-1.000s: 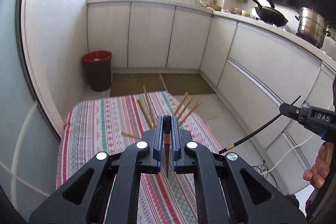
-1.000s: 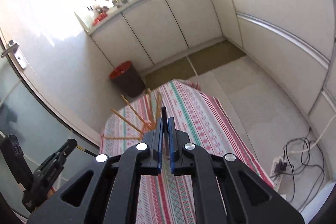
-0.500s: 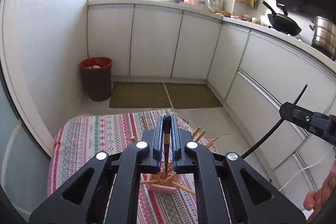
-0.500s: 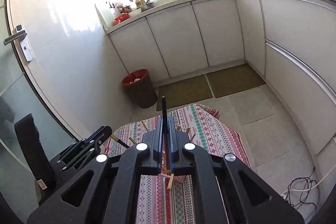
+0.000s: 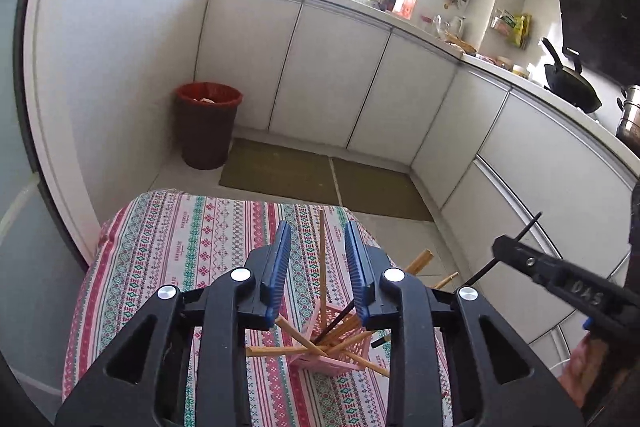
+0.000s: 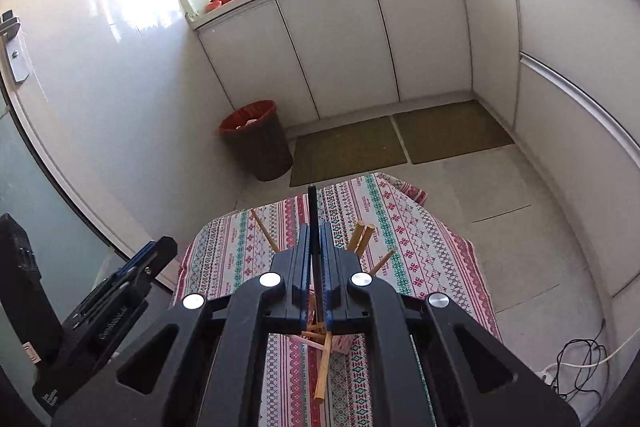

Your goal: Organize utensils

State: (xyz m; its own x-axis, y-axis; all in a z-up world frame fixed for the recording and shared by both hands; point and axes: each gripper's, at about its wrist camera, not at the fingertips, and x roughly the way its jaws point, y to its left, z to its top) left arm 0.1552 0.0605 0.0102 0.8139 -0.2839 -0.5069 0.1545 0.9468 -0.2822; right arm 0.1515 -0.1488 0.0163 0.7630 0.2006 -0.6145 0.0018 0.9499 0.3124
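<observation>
A pink slotted holder (image 5: 340, 351) stands on the striped tablecloth (image 5: 192, 243) with several wooden chopsticks (image 5: 322, 259) and one black chopstick (image 5: 334, 323) sticking out of it. My left gripper (image 5: 318, 259) is open and empty, above the holder. My right gripper (image 6: 316, 251) is shut on a black chopstick (image 6: 313, 215) and holds it above the holder (image 6: 340, 343), whose wooden chopsticks (image 6: 362, 235) fan out. The right gripper also shows in the left wrist view (image 5: 520, 259).
A red-rimmed bin (image 5: 208, 127) stands on the floor by the wall. White cabinets (image 5: 332, 75) run along the back and right. Floor mats (image 6: 348, 151) lie beyond the table. Cables (image 6: 580, 367) lie on the floor at right. A wok (image 5: 572, 87) sits on the counter.
My left gripper has opened and let go of its black chopstick, which now stands in the holder. Both grippers have risen above the holder. The right stays shut on its chopstick.
</observation>
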